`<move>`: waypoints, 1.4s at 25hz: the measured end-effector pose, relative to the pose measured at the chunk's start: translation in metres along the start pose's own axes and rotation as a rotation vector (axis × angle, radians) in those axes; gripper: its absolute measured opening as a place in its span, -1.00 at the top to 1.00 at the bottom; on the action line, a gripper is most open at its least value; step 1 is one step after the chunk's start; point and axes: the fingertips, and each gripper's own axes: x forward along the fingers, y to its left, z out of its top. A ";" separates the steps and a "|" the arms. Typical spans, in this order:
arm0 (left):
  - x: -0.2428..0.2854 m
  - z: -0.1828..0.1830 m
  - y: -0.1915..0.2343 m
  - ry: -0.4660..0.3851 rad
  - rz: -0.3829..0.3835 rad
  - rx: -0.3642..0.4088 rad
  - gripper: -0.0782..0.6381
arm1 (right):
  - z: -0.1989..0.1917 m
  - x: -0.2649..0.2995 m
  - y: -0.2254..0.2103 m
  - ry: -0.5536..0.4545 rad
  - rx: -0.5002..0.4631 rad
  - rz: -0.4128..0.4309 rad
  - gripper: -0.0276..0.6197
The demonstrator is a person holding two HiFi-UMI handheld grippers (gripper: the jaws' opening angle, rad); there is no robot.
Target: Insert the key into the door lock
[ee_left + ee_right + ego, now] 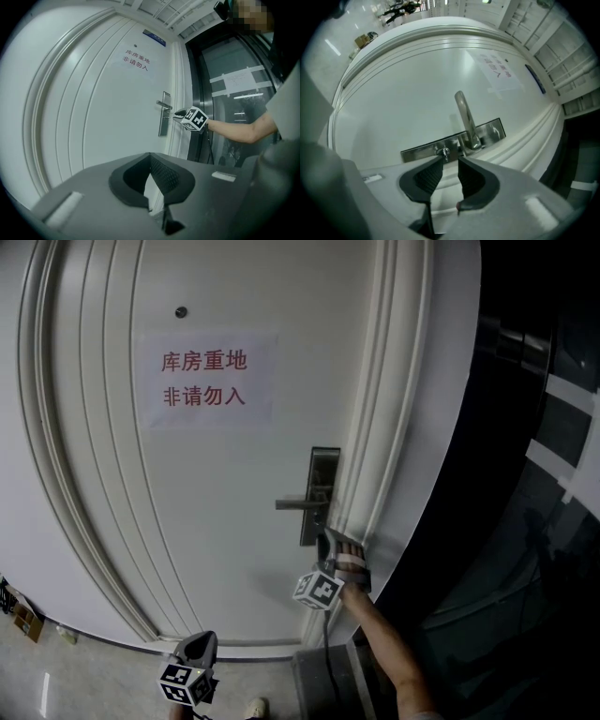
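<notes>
Key [443, 152]: small, apparently already seated in the lock plate [419, 152], near the handle [465, 115].
Right gripper [450, 161]: jaws spread, empty; key at 11 o'clock just off their tips.
Left gripper [150, 157]: jaws pressed together, empty, well back.
Advice: pinch the key squarely before pushing.

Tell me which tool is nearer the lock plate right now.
Right. The right tool sits just off the lower end of the lock plate, under the handle, jaws apart and empty. The left tool hangs low, well back from the door.
</notes>
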 end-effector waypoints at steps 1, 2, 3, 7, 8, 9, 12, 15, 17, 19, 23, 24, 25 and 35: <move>-0.001 0.001 -0.002 -0.001 0.000 0.001 0.78 | 0.000 -0.004 -0.003 -0.009 0.025 -0.008 0.63; -0.003 0.001 -0.003 -0.002 -0.001 0.003 0.78 | 0.000 -0.008 -0.006 -0.019 0.055 -0.011 0.68; -0.004 0.002 -0.005 -0.003 -0.001 0.005 0.78 | -0.002 -0.012 -0.007 -0.029 0.089 -0.011 0.72; -0.009 0.003 -0.013 -0.003 -0.004 0.013 0.78 | -0.006 -0.031 -0.017 -0.056 0.222 -0.024 0.89; -0.010 0.003 -0.015 -0.005 -0.004 0.014 0.78 | -0.007 -0.037 -0.019 -0.064 0.258 -0.027 0.91; -0.011 0.004 -0.017 -0.006 -0.005 0.016 0.78 | -0.008 -0.044 -0.021 -0.075 0.297 -0.030 0.91; -0.015 0.006 -0.026 -0.012 -0.013 0.025 0.78 | -0.010 -0.067 -0.028 -0.118 0.413 -0.050 0.91; -0.017 0.010 -0.035 -0.023 -0.019 0.036 0.78 | -0.016 -0.088 -0.031 -0.138 0.518 -0.046 0.91; -0.020 0.011 -0.041 -0.026 -0.020 0.043 0.78 | -0.019 -0.104 -0.029 -0.147 0.609 -0.017 0.91; -0.022 0.011 -0.047 -0.026 -0.025 0.047 0.78 | -0.021 -0.118 -0.023 -0.171 0.720 0.031 0.91; -0.026 0.012 -0.056 -0.029 -0.033 0.054 0.78 | -0.017 -0.149 -0.012 -0.240 0.917 0.109 0.91; -0.027 0.012 -0.059 -0.028 -0.035 0.055 0.78 | -0.017 -0.157 -0.007 -0.244 0.955 0.127 0.91; -0.028 0.012 -0.061 -0.028 -0.037 0.057 0.78 | -0.018 -0.164 -0.001 -0.243 0.991 0.147 0.91; -0.031 0.012 -0.083 -0.033 -0.055 0.070 0.78 | -0.034 -0.218 0.039 -0.214 1.152 0.280 0.91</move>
